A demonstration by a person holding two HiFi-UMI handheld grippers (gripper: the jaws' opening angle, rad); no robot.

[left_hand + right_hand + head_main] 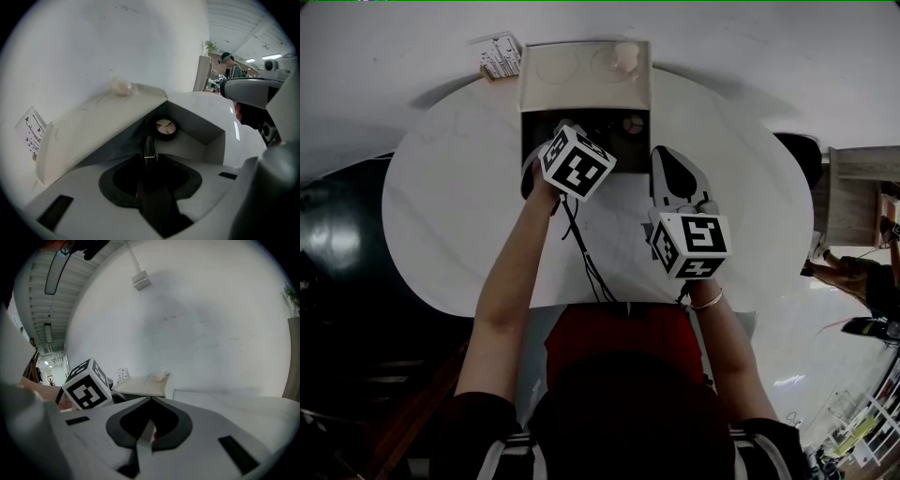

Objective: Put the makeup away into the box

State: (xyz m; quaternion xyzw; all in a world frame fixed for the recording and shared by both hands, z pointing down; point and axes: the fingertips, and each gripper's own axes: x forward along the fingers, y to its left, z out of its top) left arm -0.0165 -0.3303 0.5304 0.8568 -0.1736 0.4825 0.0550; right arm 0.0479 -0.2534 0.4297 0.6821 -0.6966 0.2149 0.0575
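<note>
Makeup tube, slim, dark and glossy (pixel 148 146), is clamped between the 2 jaws of the left gripper (pixel 150 164). These jaws stand part open around its body, and its tip pokes out past their ends. That tip hangs over the open mouth of the pale rectangular box (pixel 201 129), above the box's dark inside; whether it touches the floor of the box cannot be told. Further into the box, near its back wall, lies 1 round black compact with pale segmented pans (pixel 165 129).

The flat cream lid (pixel 103 122) is tipped up behind the box, and a small pale lump (pixel 122 86) sits on it. A white printed card (pixel 32 133) lies just beside the lid's left end.

The right gripper (pixel 151 401) is off the box's front right corner, over the round white worktop (pixel 450 206), with its jaws brought together at the tips. A small pale piece with a red speck (pixel 147 431) sits in the hollow between them; what it is cannot be told. A black cable (pixel 586 253) trails across the worktop from the box's front towards the person.
</note>
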